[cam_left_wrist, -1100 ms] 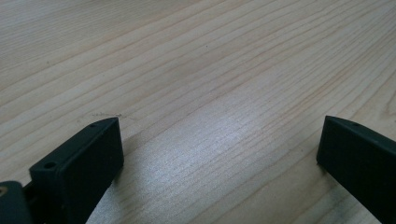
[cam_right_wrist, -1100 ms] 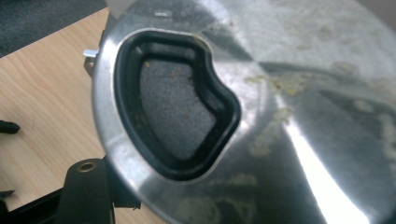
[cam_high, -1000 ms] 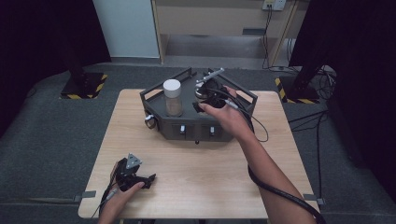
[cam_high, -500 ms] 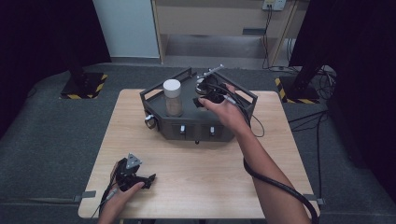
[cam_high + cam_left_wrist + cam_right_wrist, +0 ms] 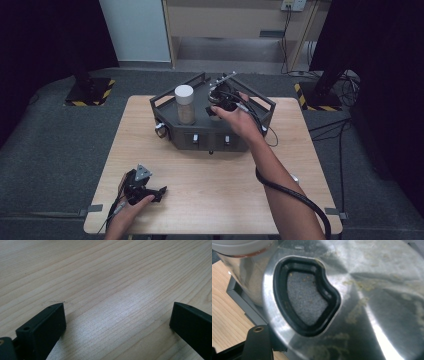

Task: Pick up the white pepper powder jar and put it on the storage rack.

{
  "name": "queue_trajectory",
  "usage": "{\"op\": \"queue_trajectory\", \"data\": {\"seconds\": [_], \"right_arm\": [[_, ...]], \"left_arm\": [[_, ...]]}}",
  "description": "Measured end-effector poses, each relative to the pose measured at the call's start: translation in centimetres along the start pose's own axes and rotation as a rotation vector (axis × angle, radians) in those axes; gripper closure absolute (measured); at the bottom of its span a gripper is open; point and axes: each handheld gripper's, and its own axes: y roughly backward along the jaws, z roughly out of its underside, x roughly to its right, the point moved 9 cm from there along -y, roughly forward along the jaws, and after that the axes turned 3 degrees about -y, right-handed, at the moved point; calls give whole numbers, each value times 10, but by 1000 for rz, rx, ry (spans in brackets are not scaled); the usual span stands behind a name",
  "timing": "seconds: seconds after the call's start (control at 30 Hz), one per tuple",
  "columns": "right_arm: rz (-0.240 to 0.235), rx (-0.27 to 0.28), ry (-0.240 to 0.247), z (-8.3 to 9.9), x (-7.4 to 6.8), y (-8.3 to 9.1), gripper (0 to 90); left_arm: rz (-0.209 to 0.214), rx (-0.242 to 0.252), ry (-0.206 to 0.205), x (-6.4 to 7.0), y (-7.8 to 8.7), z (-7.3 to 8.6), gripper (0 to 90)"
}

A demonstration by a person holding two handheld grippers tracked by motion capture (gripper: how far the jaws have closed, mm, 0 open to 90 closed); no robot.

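— Right gripper (image 5: pixel 218 96)?
— Over the dark tray (image 5: pixel 170 127), beside the jar (image 5: pixel 184 104). Steel lid (image 5: pixel 362 300) right against the one visible jaw; spacing impossible to tell.
— Left gripper (image 5: pixel 161 190)?
— Resting on the table (image 5: pixel 225 190), jaws wide apart, well away from the lid.

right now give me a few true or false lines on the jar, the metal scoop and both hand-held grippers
1. The left hand-held gripper rests on the table with its jaws apart. True.
2. The jar lies on its side on the table. False: it stands upright in the dark tray.
3. The right hand-held gripper is over the tray, at a metal scoop. True.
4. The jar's lid is off. False: a white lid sits on it.
5. The scoop's metal is spotless. False: the right gripper view shows tan smears on it.
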Motion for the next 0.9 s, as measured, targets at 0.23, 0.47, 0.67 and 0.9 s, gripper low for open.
{"op": "queue_trajectory", "data": {"seconds": [0.23,0.47,0.67,0.9], "right_arm": [[-3,-14,-14,2,1,-10,312],[-5,-18,-24,5,3,-17,313],[-10,-19,-34,6,4,-22,312],[-12,-24,-38,6,4,-26,313]], "left_arm": [[0,0,0,0,0,0,0],[0,-1,0,0,0,0,0],[0,-1,0,0,0,0,0],[1,0,0,0,0,0,0]]}}
